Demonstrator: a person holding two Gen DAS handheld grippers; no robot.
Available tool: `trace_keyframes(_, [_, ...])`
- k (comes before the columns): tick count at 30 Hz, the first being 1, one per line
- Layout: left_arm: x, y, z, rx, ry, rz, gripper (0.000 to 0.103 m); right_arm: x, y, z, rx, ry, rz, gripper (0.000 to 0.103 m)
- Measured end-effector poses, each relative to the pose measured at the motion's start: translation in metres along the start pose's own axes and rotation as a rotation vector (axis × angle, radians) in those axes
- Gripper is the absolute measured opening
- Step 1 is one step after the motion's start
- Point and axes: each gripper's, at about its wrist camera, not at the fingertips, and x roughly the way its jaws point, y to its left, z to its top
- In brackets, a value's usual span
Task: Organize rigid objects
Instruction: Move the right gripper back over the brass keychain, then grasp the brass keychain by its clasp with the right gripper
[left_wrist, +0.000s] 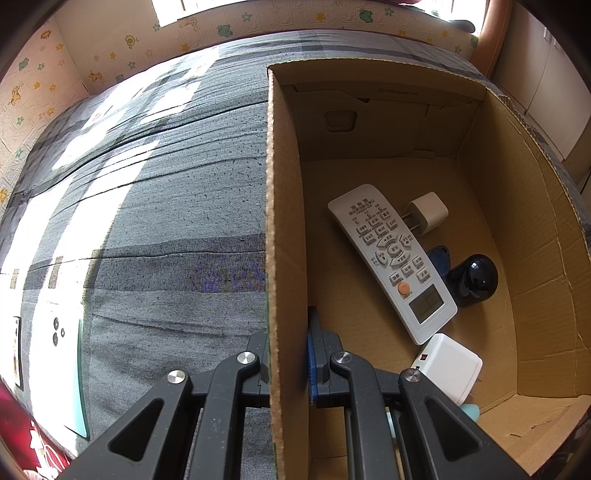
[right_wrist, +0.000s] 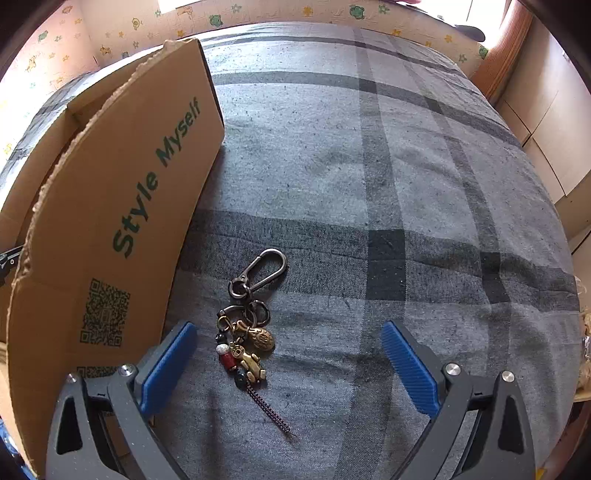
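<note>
My left tongs (left_wrist: 288, 369) are clamped on the left wall of the cardboard box (left_wrist: 286, 221), one pad outside and one inside, steadying it on the grey checked bed (right_wrist: 369, 166). Inside the box, right of that wall, lie a white remote control (left_wrist: 393, 262), a small white plug (left_wrist: 428, 212), a black rounded object (left_wrist: 474, 278) and a white charger (left_wrist: 452, 365).

Right of the box, on the bedcover just beside its printed outer wall, lies a keychain (right_wrist: 247, 332): a carabiner clip, rings, brass charms, beads and a braided cord. My right tongs (right_wrist: 288, 365) are spread wide above it, empty, with the charms between the pads but nearer the left pad (right_wrist: 168, 363).

The risks, as I judge them: the keychain is loose and flat, so closing off-centre may catch only a charm or the cord and let the rest dangle or slip. The left pad sits near the box wall and could nudge it. Pressing into soft bedding may pinch cloth along with the metal.
</note>
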Motion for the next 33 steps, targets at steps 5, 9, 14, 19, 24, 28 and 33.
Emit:
trace_keyframes(5, [0.000, 0.000, 0.000, 0.001, -0.001, 0.001, 0.011, 0.016, 0.003, 0.001, -0.010, 0.029, 0.014, 0.093])
trace_keyframes(9, [0.000, -0.001, 0.000, 0.001, -0.002, 0.002, 0.011, 0.025, 0.005, 0.002, -0.024, 0.041, 0.010, 0.092])
trace_keyframes(14, [0.000, 0.000, -0.001, -0.001, -0.005, 0.001, 0.011, 0.032, 0.010, 0.000, -0.045, 0.035, -0.011, 0.091])
trace_keyframes(19, [0.000, -0.002, -0.001, 0.001, -0.005, 0.004, 0.011, 0.033, 0.011, 0.001, -0.041, 0.027, -0.017, 0.091])
trace_keyframes(24, [0.000, -0.002, -0.001, 0.001, -0.005, 0.004, 0.011, 0.035, 0.013, 0.005, -0.032, 0.030, -0.016, 0.086])
trace_keyframes(28, [0.000, -0.001, -0.001, 0.001, -0.004, 0.004, 0.011, 0.028, 0.020, 0.006, -0.044, 0.016, 0.011, 0.038])
trace_keyframes(33, [0.000, -0.002, -0.001, 0.000, -0.004, 0.004, 0.011, 0.020, 0.020, 0.004, -0.032, -0.002, 0.024, 0.024])
